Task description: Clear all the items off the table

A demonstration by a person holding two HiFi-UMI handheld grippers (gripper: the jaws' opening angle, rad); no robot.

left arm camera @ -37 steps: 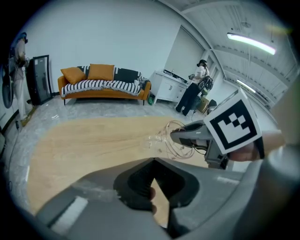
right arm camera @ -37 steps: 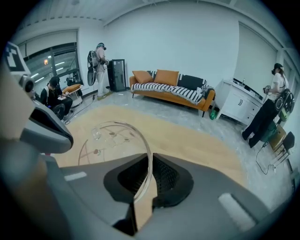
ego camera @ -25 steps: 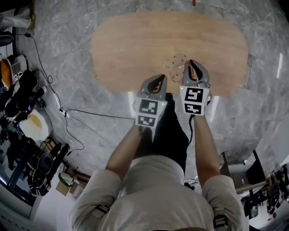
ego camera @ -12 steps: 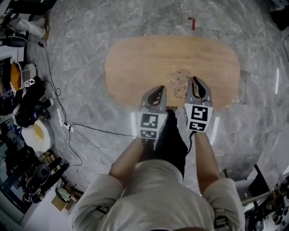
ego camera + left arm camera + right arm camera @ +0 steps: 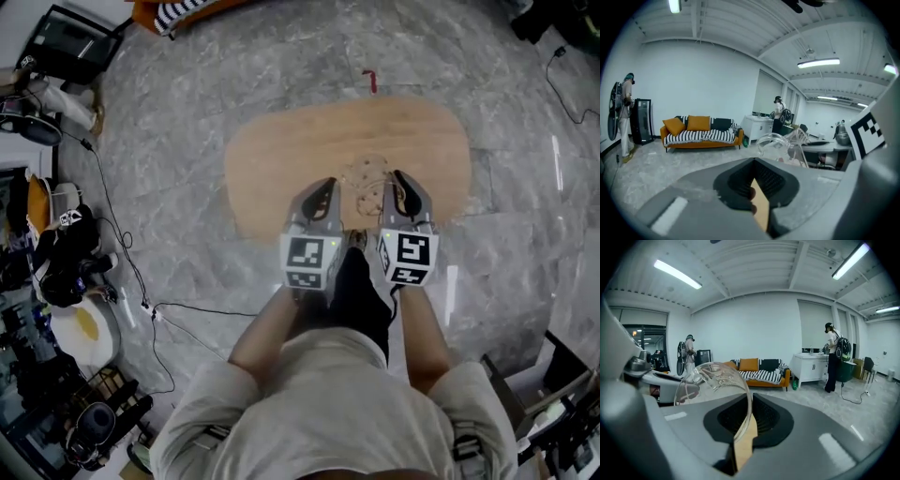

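Over the near edge of the wooden tabletop (image 5: 281, 159), the right claw (image 5: 398, 187) pinches the rim of a clear, faintly patterned glass bowl (image 5: 367, 176), while beside it the left claw (image 5: 323, 190), its cube bearing black-and-white square markers (image 5: 307, 253), is nearly closed on nothing.

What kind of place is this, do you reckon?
Probably an open-plan lab or studio workspace rather than a home. A lounge-style orange sofa with striped cushions shares one big room with a white cabinet and long ceiling strip lights.
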